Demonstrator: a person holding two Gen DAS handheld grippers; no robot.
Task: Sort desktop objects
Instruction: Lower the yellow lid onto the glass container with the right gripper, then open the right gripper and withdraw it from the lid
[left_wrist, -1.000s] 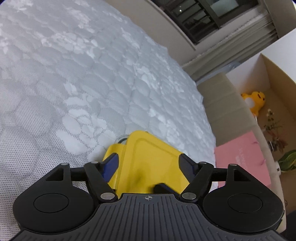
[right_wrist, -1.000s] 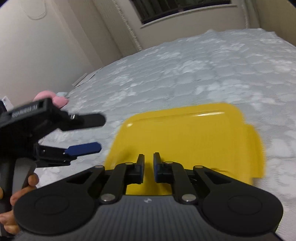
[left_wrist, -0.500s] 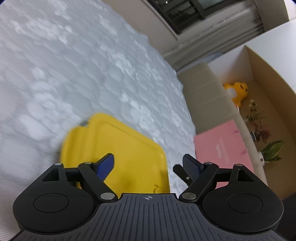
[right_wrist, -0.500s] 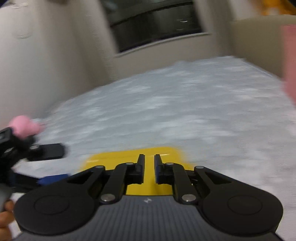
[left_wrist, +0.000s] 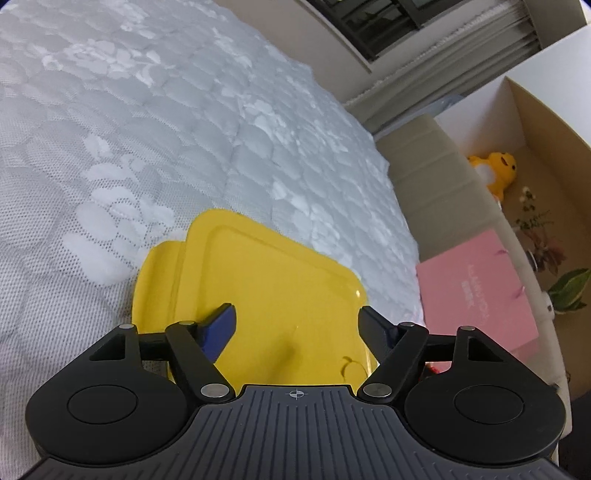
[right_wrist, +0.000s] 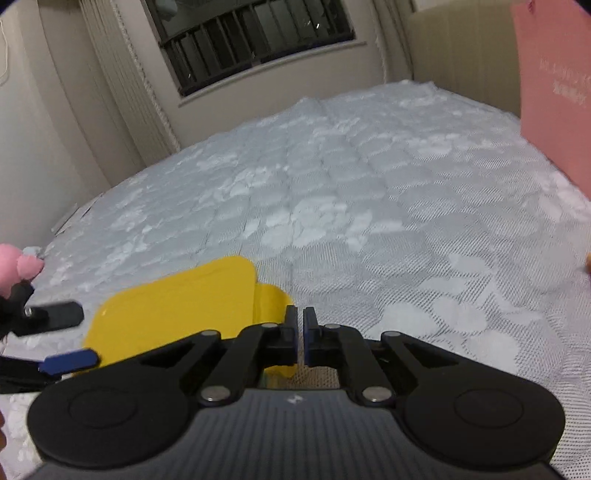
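A yellow lidded box (left_wrist: 273, 295) lies flat on the grey-white quilted mattress (left_wrist: 147, 110). My left gripper (left_wrist: 297, 321) hovers low over its near end, jaws wide and closing. The blue left pad (left_wrist: 221, 325) sits over the lid, and the right fingertip is by the lid's right corner. I see no pad pressing. In the right wrist view the box (right_wrist: 177, 302) is at lower left, its corner between the left gripper's (right_wrist: 79, 338) tips. My right gripper (right_wrist: 300, 332) is shut on nothing, beside the box's tab end.
A pink paper bag (left_wrist: 476, 291) leans at the mattress's right edge, seen also as the pink bag (right_wrist: 554, 92). Behind it are a beige padded headboard (left_wrist: 436, 173), a cardboard box with a yellow plush toy (left_wrist: 495, 170) and a plant (left_wrist: 569, 288). A pink plush (right_wrist: 14, 262) sits far left.
The right wrist view swung right, so the yellow box slid from centre to lower left. The left jaws spread wider, then narrowed again as the box shifted under them.
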